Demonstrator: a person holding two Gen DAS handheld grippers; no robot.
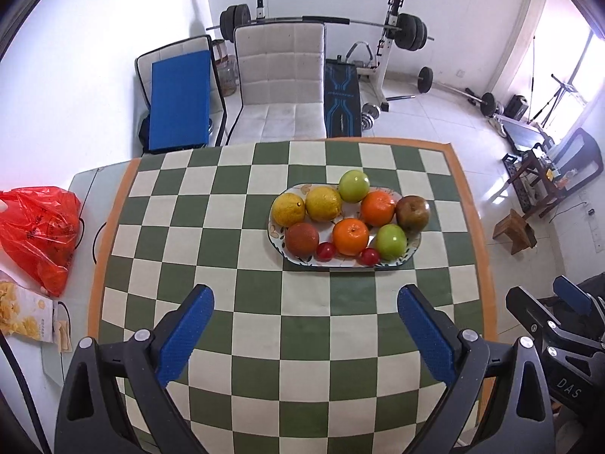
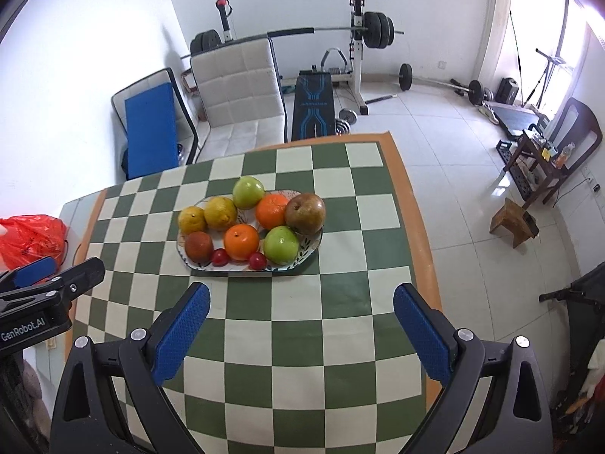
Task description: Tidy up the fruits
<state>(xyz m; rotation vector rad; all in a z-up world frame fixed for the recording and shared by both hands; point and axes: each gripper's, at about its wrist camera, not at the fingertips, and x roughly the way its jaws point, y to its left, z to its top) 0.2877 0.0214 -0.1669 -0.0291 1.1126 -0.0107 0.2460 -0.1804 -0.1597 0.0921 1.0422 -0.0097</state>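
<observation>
An oval patterned plate [image 1: 414, 244] [image 2: 312, 246] sits on the green and cream checked tablecloth [image 1: 264, 314] [image 2: 295, 325], loaded with fruit. On it lie two yellow citrus fruits [image 1: 323, 203] [image 2: 220, 213], two oranges [image 1: 350, 236] [image 2: 241, 241], two green apples [image 1: 392, 241] [image 2: 281, 244], a brown pear-like fruit [image 1: 413, 213] [image 2: 305, 213], a reddish-brown fruit [image 1: 301, 239] [image 2: 199, 245] and two small red fruits [image 1: 326, 251] [image 2: 257, 260]. My left gripper [image 1: 305, 295] is open, nearer than the plate, holding nothing. My right gripper [image 2: 301, 291] is open too, just short of the plate's near rim.
A red plastic bag [image 1: 38, 227] [image 2: 28, 240] and a snack packet [image 1: 26, 314] lie on the table's left side. A padded chair [image 1: 281, 83] [image 2: 242, 94] stands behind the table, with weight equipment [image 1: 393, 34] beyond. The table's right edge [image 1: 487, 265] drops to tiled floor.
</observation>
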